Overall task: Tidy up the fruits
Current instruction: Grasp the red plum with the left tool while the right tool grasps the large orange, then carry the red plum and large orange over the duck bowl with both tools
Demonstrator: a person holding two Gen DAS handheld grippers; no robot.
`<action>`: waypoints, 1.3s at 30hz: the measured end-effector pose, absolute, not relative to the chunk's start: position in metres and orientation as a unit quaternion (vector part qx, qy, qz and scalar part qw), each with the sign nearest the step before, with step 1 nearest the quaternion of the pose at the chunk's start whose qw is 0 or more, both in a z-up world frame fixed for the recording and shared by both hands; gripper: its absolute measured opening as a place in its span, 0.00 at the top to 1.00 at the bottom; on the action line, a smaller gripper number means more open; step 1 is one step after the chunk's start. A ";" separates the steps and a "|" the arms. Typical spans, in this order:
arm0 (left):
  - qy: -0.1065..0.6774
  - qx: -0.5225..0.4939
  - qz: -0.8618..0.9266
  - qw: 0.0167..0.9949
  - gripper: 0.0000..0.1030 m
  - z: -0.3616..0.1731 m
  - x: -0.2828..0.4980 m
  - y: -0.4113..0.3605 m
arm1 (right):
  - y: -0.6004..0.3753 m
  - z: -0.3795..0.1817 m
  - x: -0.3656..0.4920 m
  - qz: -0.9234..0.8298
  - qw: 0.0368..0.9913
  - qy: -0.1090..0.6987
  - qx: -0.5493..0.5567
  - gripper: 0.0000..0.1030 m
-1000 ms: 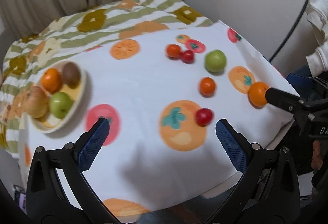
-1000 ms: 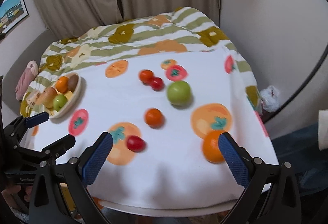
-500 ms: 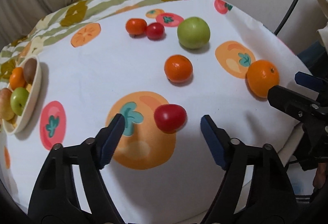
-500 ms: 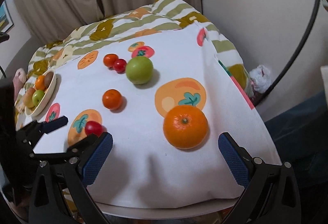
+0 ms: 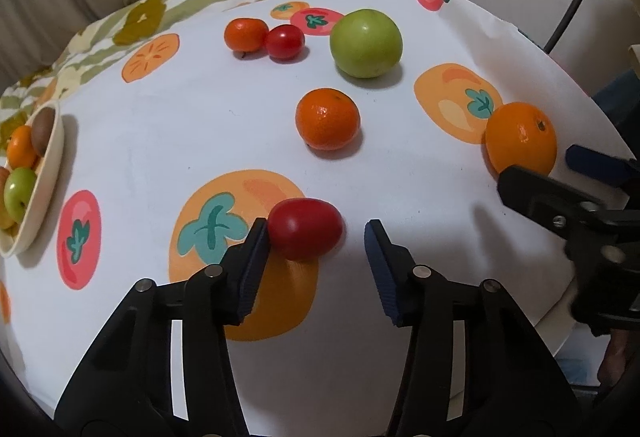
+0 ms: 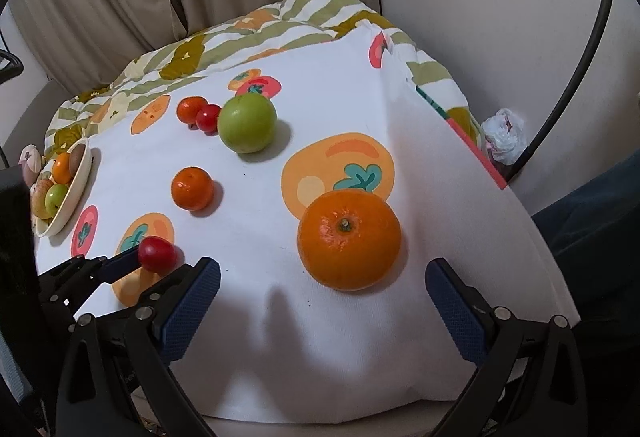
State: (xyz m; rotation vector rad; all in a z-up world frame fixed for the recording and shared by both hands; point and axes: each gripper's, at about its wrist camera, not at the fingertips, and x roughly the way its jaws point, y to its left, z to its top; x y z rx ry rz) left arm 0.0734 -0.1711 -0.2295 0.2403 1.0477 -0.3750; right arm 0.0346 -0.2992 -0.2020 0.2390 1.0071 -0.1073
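A red cherry tomato lies on the fruit-print cloth between the tips of my open left gripper; its left finger touches the tomato, the right finger stands apart. It also shows in the right wrist view. A large orange lies just ahead of my open right gripper, between its fingers' line; it shows in the left wrist view too. A cream bowl at the far left holds an orange, a kiwi and green apples.
A small mandarin, a big green apple, another small orange fruit and a second cherry tomato lie farther back. The table's front edge is close below. A striped quilt lies behind.
Both grippers have moved forward and lower to the table. The left jaws have narrowed around the red tomato. The right gripper has come up close to the large orange.
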 end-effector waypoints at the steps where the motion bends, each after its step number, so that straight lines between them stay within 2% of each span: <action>1: 0.496 0.113 -0.178 0.842 0.54 -0.230 0.074 -0.171 | -0.299 -0.204 0.035 -0.054 0.866 0.484 0.112 0.06; 2: 0.496 0.110 -0.180 0.842 0.59 -0.229 0.074 -0.171 | -0.299 -0.205 0.035 -0.055 0.866 0.485 0.110 0.09; 5: 0.496 0.110 -0.184 0.842 0.60 -0.229 0.074 -0.172 | -0.299 -0.207 0.038 -0.056 0.865 0.487 0.104 0.14; 18: 0.510 0.100 -0.179 0.835 0.61 -0.228 0.078 -0.168 | -0.303 -0.213 0.050 -0.072 0.861 0.496 0.090 0.35; 22: 0.511 0.100 -0.177 0.835 0.61 -0.228 0.076 -0.165 | -0.305 -0.213 0.051 -0.072 0.861 0.496 0.083 0.45; 39: 0.488 0.082 -0.161 0.854 0.61 -0.203 0.075 -0.139 | -0.287 -0.195 0.055 -0.031 0.871 0.484 0.081 0.46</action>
